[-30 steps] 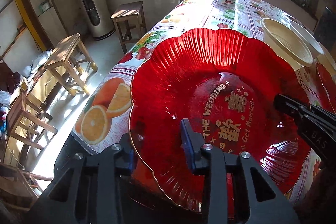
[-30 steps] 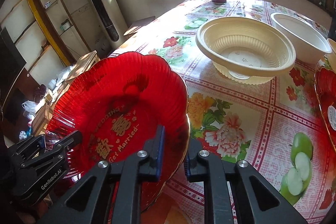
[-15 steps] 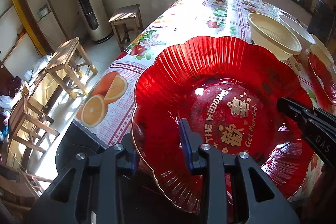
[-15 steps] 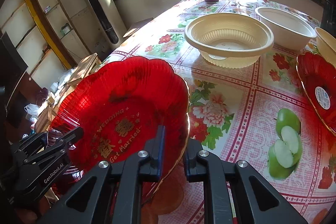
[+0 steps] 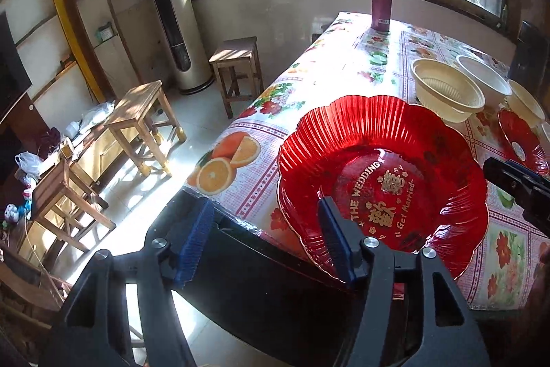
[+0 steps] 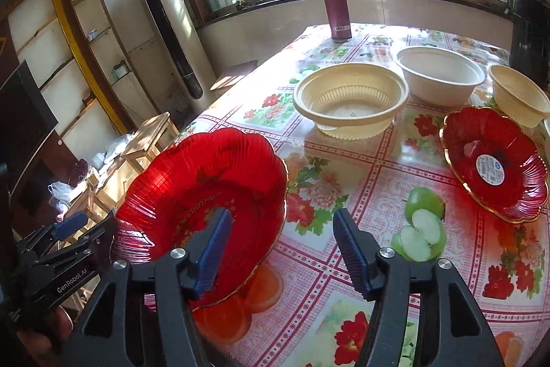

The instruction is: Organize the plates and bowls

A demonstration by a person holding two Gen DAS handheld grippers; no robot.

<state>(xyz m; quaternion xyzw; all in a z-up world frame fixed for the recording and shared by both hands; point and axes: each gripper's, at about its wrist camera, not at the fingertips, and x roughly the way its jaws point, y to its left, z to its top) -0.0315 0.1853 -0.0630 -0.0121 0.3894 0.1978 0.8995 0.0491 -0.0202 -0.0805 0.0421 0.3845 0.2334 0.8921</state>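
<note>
A big red scalloped plate [image 5: 388,181] with gold wedding lettering lies on the near left corner of the table; it also shows in the right wrist view [image 6: 206,195]. My left gripper [image 5: 261,239] is open, its jaws wide, at the plate's near rim. My right gripper [image 6: 278,250] is open, straddling the plate's right rim. A smaller red plate [image 6: 495,164] lies at the right. A cream ribbed bowl [image 6: 350,98], a white bowl [image 6: 440,74] and a small cream bowl [image 6: 519,95] stand behind.
The table [image 6: 343,167] has a floral fruit-print cloth. A purple flask [image 6: 337,9] stands at its far end. Wooden stools [image 5: 144,126] and a tall air conditioner [image 5: 172,12] are on the floor at the left. A dark chair back [image 5: 268,281] sits below the table's near edge.
Both grippers have opened and let go of the big red plate, which now rests on the table. Both have pulled back toward me.
</note>
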